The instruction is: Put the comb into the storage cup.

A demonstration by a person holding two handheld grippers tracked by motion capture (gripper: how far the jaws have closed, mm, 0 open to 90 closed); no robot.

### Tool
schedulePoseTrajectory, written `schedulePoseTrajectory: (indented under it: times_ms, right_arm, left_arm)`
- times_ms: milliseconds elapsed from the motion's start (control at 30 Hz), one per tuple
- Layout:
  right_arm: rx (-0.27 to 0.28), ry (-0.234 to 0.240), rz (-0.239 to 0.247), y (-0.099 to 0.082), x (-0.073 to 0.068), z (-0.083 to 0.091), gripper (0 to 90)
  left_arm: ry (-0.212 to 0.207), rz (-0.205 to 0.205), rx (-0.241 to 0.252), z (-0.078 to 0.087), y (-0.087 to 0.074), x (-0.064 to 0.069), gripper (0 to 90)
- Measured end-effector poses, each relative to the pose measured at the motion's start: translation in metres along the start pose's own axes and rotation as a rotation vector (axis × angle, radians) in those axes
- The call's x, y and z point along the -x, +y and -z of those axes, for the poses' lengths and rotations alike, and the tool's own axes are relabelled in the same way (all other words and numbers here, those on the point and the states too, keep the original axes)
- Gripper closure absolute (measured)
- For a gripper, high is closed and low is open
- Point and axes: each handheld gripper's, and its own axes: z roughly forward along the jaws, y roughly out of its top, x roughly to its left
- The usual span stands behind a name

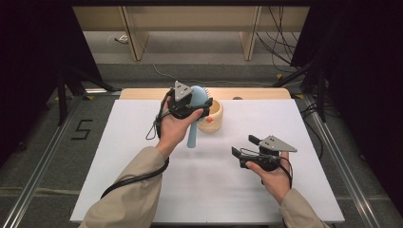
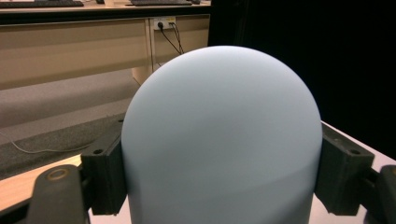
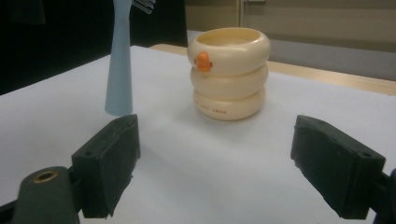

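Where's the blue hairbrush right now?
In the high view the blue hairbrush sits left of centre, its head clamped in the left hand-held gripper, handle hanging down to the white table, right beside the cream ringed cup.

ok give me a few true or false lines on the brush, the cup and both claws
1. The left claw grips the brush by its head. True.
2. The brush stands inside the cup. False: its handle tip is on the table beside the cup.
3. The right claw is open with nothing between its jaws. True.
4. The cup lies on its side. False: it stands upright, mouth up.
5. The right claw grips the cup. False: it is apart from it, nearer the person.
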Motion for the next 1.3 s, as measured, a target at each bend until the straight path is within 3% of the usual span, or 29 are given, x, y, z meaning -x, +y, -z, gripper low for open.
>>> schedulePoseTrajectory:
  times_ms: [700, 1300]
  right_arm:
    - [-0.010, -0.047, 0.024, -0.012, 0.010, 0.032, 16.1]
    - [-0.022, -0.052, 0.022, -0.018, 0.014, 0.038, 16.0]
  left_arm:
    - [0.024, 0.005, 0.047, -0.006, 0.013, -0.003, 19.5]
    - [0.026, -0.003, 0.083, -0.009, 0.026, -0.004, 19.5]
